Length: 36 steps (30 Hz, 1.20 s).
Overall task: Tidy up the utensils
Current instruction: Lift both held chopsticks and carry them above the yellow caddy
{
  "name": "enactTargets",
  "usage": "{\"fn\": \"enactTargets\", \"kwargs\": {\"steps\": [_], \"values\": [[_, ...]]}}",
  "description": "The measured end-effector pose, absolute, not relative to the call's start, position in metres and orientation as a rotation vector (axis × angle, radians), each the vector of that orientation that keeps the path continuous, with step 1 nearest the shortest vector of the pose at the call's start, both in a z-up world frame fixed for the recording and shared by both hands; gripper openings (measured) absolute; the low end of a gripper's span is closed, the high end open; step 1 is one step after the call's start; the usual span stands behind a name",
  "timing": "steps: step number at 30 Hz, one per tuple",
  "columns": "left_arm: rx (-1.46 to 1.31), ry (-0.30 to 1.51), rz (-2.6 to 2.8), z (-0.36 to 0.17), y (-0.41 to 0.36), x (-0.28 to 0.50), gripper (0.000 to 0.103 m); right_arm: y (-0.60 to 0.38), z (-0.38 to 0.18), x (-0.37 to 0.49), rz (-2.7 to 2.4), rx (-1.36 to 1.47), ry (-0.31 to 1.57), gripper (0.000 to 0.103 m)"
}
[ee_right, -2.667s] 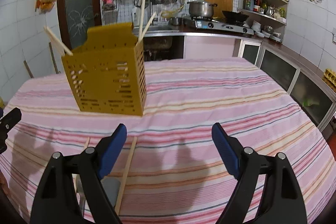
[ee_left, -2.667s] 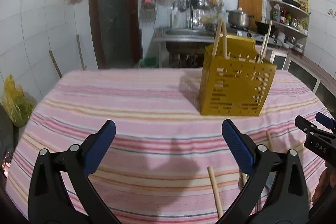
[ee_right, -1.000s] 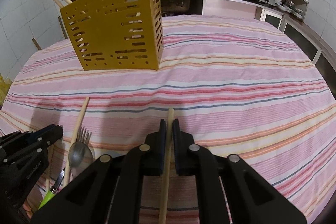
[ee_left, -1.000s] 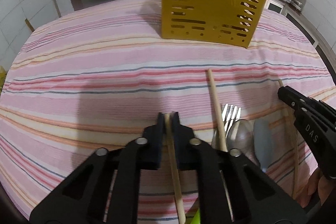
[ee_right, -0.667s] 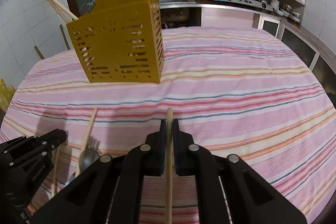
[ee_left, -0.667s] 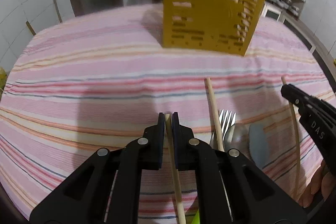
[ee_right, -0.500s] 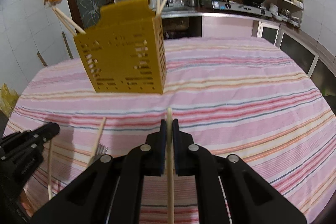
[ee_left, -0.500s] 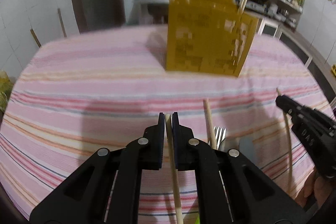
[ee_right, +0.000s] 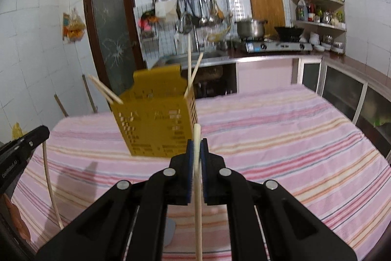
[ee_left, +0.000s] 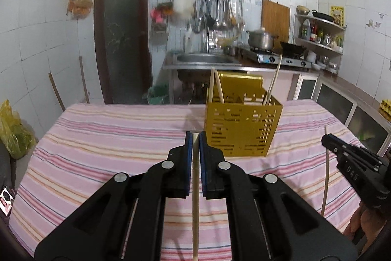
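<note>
- Wooden chopstick [ee_left: 195,199] sits clamped between the blue pads of the left gripper [ee_left: 195,138]; its long axis runs straight along the fingers, tip just past them and pointing toward the far end of the table, the rest trailing back under the camera.
- Second chopstick [ee_right: 197,187], paler, is pinched the same way in the right gripper [ee_right: 197,146], near-vertical in that view, tip poking a little above the pads and aimed at the holder.
- Two held sticks in all, one per gripper; both jaws are clenched on them.
- Striped pink tablecloth [ee_left: 110,138] spreads bare to the left of the left gripper, out to the left edge; the right view shows open cloth running to the table's right edge.
- Yellow slotted utensil holder [ee_left: 240,126] stands upright beyond the fingertips, near the table's far edge, right of centre in the left view.
- Four chopsticks stand in it: two leaning at one end, two at the other, tips up.
- Beyond the table lies a steel sink [ee_left: 207,59] counter.
</note>
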<state>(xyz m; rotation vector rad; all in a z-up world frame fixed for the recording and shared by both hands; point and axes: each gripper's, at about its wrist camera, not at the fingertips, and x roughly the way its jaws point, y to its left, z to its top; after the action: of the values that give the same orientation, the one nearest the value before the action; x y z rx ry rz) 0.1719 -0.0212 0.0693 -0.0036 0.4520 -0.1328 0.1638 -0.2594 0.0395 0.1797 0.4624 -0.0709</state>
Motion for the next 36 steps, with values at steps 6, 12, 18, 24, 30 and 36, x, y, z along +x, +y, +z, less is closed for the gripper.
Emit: {"fn": "enactTargets", "kwargs": {"steps": [6, 12, 18, 24, 30, 36], "values": [[-0.027, 0.408, -0.158, 0.076, -0.012, 0.167, 0.004, -0.269, 0.051, 0.157, -0.070, 0.199, 0.379, 0.006], [-0.028, 0.374, -0.170, 0.074, -0.010, 0.162, 0.004, -0.271, 0.051, 0.149, -0.075, 0.187, 0.330, 0.006], [-0.036, 0.332, -0.186, 0.079, -0.005, 0.154, 0.005, -0.267, 0.057, 0.138, -0.077, 0.183, 0.277, 0.006], [-0.058, 0.287, -0.192, 0.081, 0.002, 0.143, 0.004, -0.259, 0.063, 0.129, -0.076, 0.152, 0.223, 0.006], [-0.042, 0.253, -0.197, 0.087, 0.001, 0.141, 0.004, -0.253, 0.067, 0.127, -0.079, 0.130, 0.194, 0.006], [-0.048, 0.244, -0.207, 0.091, 0.000, 0.147, 0.004, -0.254, 0.069, 0.130, -0.075, 0.133, 0.186, 0.006]]}}
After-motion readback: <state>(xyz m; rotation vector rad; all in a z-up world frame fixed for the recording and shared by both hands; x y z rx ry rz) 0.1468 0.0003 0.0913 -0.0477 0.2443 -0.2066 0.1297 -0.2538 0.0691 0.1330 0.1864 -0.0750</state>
